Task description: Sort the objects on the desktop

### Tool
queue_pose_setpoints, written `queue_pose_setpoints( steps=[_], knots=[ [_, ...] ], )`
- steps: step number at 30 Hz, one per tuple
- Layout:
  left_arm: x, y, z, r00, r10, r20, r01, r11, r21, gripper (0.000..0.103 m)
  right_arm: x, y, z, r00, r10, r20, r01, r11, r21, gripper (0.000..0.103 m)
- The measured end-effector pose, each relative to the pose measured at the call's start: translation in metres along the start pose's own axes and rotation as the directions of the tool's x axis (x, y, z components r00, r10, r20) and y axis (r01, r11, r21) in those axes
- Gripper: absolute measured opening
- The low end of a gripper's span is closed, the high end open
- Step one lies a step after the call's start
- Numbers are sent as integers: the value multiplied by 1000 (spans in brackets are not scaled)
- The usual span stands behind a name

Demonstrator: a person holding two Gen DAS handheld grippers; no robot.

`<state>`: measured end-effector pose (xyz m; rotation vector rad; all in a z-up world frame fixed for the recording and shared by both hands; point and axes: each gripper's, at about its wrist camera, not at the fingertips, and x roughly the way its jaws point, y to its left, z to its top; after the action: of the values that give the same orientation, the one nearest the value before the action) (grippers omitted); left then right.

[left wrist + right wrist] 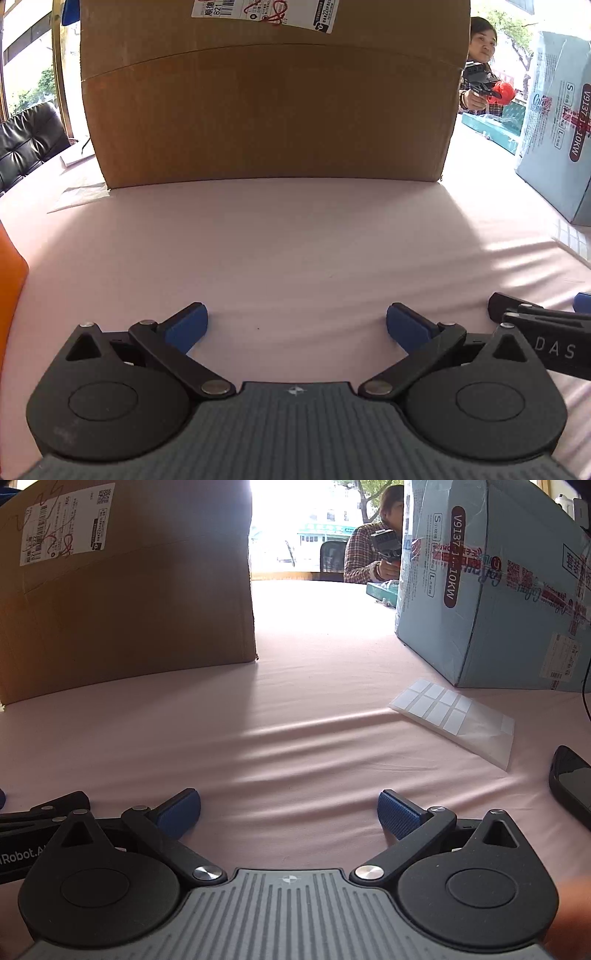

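Note:
My left gripper (296,325) rests low over the pink tablecloth (295,240), open, with nothing between its blue pads. My right gripper (289,810) sits beside it, also open and empty; its black linkage (539,321) shows at the right edge of the left wrist view. A sheet of white labels in a clear sleeve (454,720) lies ahead and to the right of the right gripper. A dark phone (570,782) lies at the far right edge. An orange object (9,280) is cut off at the left edge of the left wrist view.
A large brown cardboard box (269,103) stands straight ahead of the left gripper. A light blue carton (491,587) stands at the right. A person (373,554) across the table holds a gripper with a red object (500,92). A black chair (26,140) stands far left.

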<state>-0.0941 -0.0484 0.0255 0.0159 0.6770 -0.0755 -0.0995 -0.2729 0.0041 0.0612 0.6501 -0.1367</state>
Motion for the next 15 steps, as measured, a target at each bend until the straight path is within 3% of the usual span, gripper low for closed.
queue_pose_setpoints(
  steps=[15],
  knots=[
    [1, -1, 0, 1000, 0, 1, 0, 1000, 0, 103, -2, 1, 1, 1000, 0, -1, 0, 1000, 0, 103]
  ],
)
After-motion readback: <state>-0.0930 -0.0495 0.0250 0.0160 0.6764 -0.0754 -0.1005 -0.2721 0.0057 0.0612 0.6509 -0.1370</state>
